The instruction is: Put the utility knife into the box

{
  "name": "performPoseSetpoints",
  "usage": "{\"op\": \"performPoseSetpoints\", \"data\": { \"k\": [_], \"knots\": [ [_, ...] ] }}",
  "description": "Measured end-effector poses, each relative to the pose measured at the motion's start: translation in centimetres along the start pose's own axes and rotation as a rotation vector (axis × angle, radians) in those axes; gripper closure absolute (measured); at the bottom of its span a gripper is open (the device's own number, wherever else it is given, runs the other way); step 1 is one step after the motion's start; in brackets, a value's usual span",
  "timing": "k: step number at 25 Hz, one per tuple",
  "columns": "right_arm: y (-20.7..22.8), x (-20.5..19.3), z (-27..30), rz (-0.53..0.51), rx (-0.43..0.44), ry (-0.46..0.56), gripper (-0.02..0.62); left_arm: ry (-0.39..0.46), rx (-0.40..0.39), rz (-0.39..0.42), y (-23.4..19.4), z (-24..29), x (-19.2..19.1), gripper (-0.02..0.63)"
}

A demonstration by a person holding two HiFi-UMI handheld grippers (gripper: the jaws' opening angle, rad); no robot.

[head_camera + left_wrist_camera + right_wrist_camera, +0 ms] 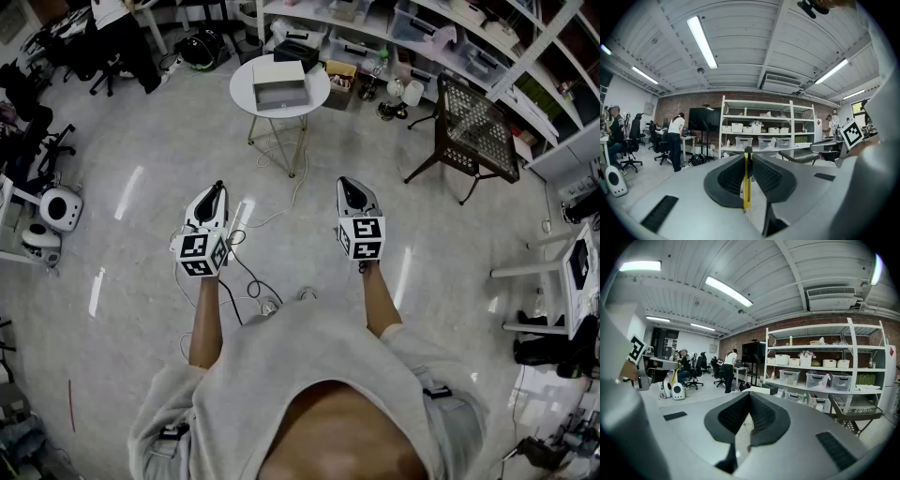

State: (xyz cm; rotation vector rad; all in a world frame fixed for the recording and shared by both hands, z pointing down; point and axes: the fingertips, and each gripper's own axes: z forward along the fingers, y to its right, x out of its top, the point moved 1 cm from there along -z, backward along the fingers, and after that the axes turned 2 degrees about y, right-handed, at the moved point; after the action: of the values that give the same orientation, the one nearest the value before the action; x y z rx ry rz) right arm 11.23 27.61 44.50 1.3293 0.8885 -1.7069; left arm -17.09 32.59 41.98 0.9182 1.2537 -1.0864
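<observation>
Clamping the yellow utility knife (747, 183) edge-on, the left gripper (747, 153) holds it ready; the right gripper (750, 397) is closed on nothing. The open box (279, 90) sits on the round table (244, 96) at twelve o'clock, well apart. This looks like the carry step: next, approach and lower the knife over the box.

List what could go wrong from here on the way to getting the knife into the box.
1. The knife sits narrow between the jaws of the left gripper; it may pivot or slip on the walk.
2. Cables lie on the floor toward the table: a trip hazard.
3. The box is open but small; a high drop could miss.
</observation>
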Motion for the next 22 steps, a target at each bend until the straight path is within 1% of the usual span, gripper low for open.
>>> {"op": "performPoseSetpoints", "data": {
  "k": [14, 22],
  "knots": [
    [0.6, -0.6, 0.1, 0.017, 0.003, 0.005, 0.566, -0.007, -0.003, 0.009, 0.7, 0.8, -0.2, 0.545],
    [2.5, -1.1, -0.5, 0.026, 0.022, 0.005, 0.565, -0.014, 0.015, 0.015, 2.9, 1.2, 0.0, 0.545]
  ]
}}
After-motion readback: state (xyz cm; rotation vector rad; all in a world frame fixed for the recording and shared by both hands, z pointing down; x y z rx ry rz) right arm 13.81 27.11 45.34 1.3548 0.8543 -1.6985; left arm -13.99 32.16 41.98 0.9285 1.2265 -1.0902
